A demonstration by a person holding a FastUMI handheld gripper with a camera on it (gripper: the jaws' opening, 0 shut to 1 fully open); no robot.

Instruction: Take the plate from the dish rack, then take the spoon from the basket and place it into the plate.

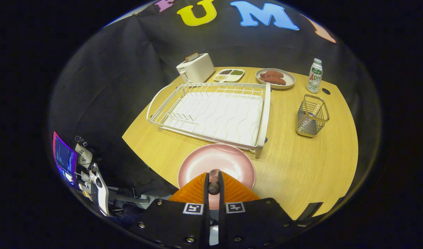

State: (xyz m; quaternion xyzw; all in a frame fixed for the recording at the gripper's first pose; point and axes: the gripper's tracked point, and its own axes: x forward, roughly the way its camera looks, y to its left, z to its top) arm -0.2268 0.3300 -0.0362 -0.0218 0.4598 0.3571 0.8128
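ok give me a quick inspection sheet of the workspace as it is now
surface: wooden table, plate and rack on it
job's things: pink plate on table by the rack, rack empty; basket apart from it; spoon handle over plate
clutter: toaster, divided tray, food plate, bottle
grippers: gripper jaws shut on the spoon
cables: nothing seen
surroundings: black cloth wall; equipment below the table edge

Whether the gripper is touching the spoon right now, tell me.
Touching. The gripper view shows the gripper pressing both sides of the spoon by its brown handle, with no gap, above the pink plate.
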